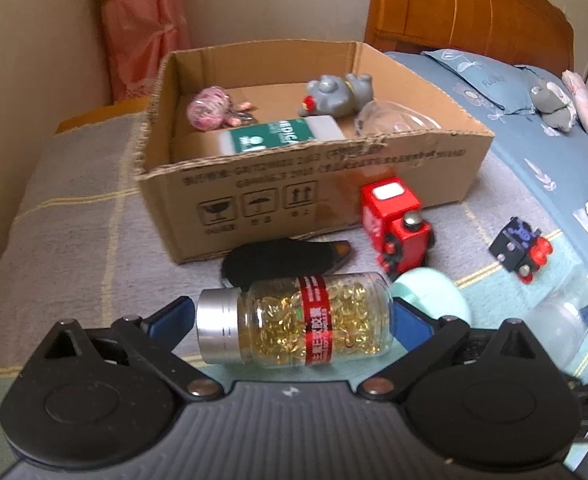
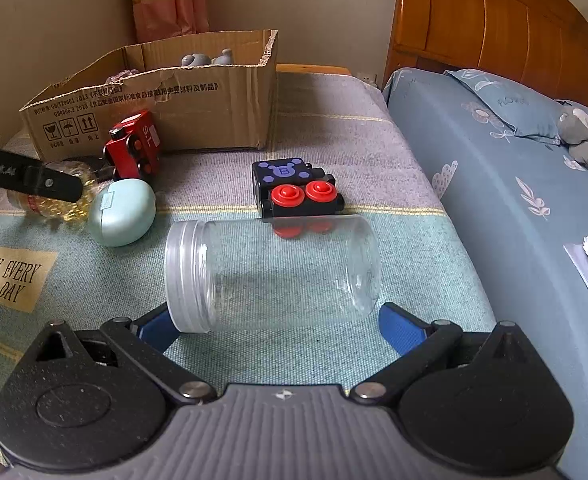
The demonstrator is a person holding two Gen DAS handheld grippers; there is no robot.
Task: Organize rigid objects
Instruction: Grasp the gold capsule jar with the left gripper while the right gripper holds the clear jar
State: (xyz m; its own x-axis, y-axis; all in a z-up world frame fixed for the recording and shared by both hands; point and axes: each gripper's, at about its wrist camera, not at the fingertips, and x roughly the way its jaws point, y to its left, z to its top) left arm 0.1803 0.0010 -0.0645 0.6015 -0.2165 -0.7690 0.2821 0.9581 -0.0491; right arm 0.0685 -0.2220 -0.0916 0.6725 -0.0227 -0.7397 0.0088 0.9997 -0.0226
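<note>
A clear bottle of yellow capsules with a silver cap and a red band lies on its side on the blanket. My left gripper is open, with one blue fingertip at each end of the bottle. In the right wrist view an empty clear jar also lies on its side. My right gripper is open, its fingertips flanking the jar's near side. The cardboard box behind holds a grey elephant figure, a pink ball and a green-and-white bottle.
A red toy train, a black toy train, a mint egg-shaped case and a flat black object lie loose in front of the box. To the right is a blue bed with a pillow, a grey plush and papers.
</note>
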